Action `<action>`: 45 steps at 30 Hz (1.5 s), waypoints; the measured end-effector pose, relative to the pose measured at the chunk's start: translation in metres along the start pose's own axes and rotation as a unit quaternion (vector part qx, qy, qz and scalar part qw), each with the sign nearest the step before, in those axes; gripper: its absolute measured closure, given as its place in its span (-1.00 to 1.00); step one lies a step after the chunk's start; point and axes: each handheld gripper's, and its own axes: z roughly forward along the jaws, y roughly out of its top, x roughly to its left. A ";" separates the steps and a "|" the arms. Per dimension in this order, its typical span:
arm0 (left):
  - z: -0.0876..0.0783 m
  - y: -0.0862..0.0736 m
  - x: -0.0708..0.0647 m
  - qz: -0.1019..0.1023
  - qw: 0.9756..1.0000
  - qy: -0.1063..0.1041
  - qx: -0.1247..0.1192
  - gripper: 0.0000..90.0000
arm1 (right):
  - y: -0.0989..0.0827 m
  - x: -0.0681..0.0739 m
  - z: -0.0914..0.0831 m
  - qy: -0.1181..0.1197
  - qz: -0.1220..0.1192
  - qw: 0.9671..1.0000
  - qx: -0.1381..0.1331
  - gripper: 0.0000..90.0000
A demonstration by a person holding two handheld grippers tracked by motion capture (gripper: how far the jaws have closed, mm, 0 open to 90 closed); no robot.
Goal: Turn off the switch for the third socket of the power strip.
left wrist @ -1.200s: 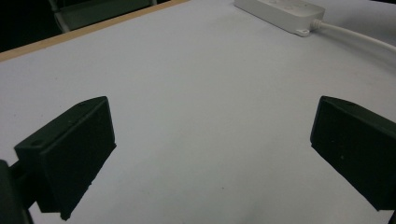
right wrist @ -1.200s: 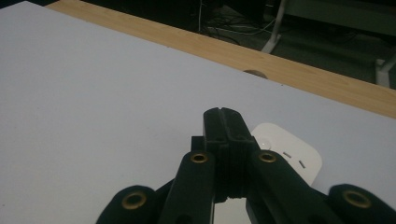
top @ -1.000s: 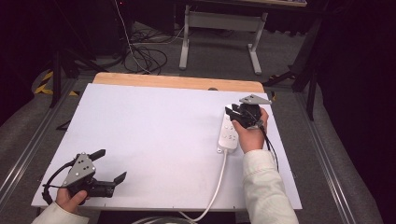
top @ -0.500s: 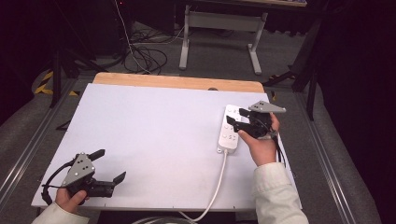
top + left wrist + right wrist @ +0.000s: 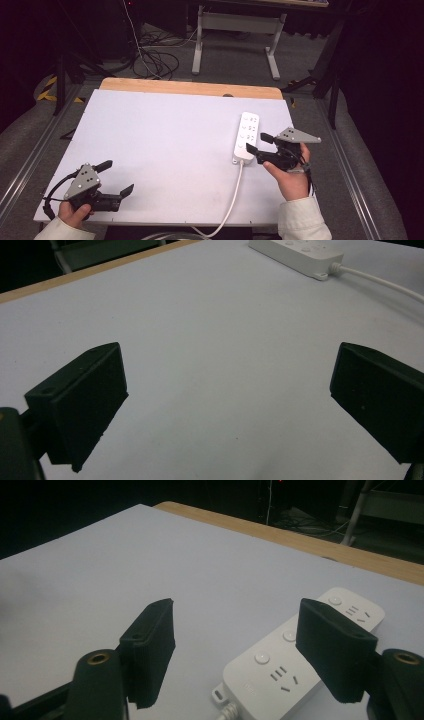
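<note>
Power strip (image 5: 246,137): lies flat on the right part of the white tabletop (image 5: 165,150), well in from the far wooden edge.
Long axis: runs from 12 to 6 o'clock in the high view, leaning a little toward 1 o'clock at its far end; the white cord (image 5: 227,210) leaves its near end and drops off the near edge of the tabletop.
Right gripper (image 5: 254,143): sits just beside the strip's near end, on its 3 o'clock side, pointing toward 9 o'clock across the strip's short width. Its jaws have just been opening and now stand wide, with nothing between the pads; in the right gripper view the strip (image 5: 305,655) lies just beyond and below them.
Left gripper (image 5: 116,176): at the near left corner of the tabletop, jaws spread wide and empty, the strip (image 5: 297,257) well apart from it toward 2 o'clock.
Nearer hand: the right, by far.
Judgement: any next grasp would fall to the right gripper, closing across the short width at the cord end.
</note>
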 end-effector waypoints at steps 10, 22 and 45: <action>-0.002 0.001 0.001 -0.001 1.000 -0.011 -0.003 -0.93 | -0.028 0.010 -0.018 0.032 -0.009 0.999 0.006 -0.34; -0.006 0.000 0.003 -0.001 1.000 -0.011 -0.017 -0.95 | -0.065 0.020 -0.015 0.047 -0.023 0.999 0.012 -0.38; -0.003 -0.011 0.003 -0.005 1.000 -0.025 -0.009 -0.95 | -0.122 0.024 -0.003 0.052 -0.028 0.994 0.096 -0.50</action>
